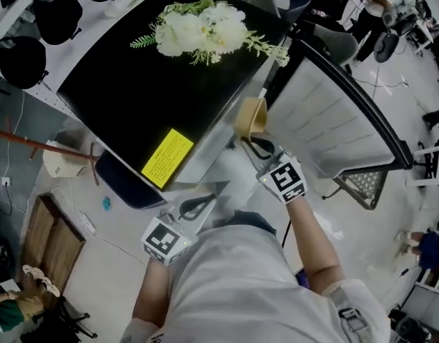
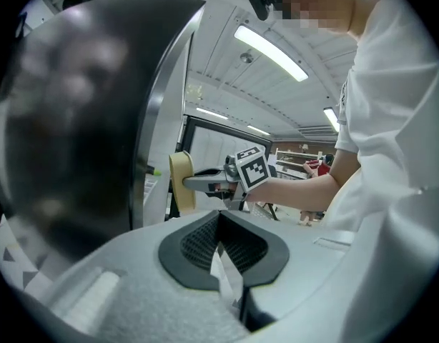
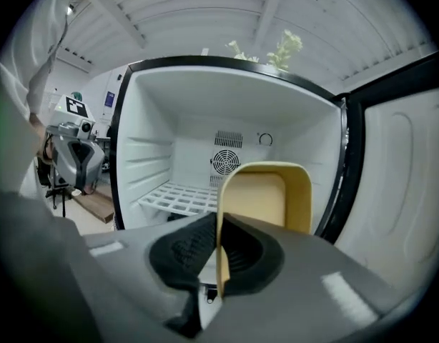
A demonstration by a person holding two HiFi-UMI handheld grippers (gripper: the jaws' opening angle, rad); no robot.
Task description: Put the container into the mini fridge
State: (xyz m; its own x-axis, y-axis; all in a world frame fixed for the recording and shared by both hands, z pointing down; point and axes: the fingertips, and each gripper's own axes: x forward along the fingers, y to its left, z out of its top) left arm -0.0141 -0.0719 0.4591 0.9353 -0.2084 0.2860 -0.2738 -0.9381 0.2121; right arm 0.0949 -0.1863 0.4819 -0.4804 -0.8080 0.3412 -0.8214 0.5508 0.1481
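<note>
The right claw (image 3: 219, 243) is clamped on the wall of the pale yellow container (image 3: 264, 195). It holds the container just in front of the open mini fridge (image 3: 205, 98), toward the right edge of its white wire shelf (image 3: 178, 197) and near the swung-out door (image 3: 409, 184). The left claw (image 2: 221, 240) is closed together and empty, beside the fridge's black outer side.

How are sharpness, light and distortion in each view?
Head view: sharp, evenly lit. Left gripper view: the glossy black mini fridge looms blurred and dark at left; the ceiling strip lamp glares. Right gripper view: fisheye bends the fridge frame; the yellow plastic container is sharp.
</note>
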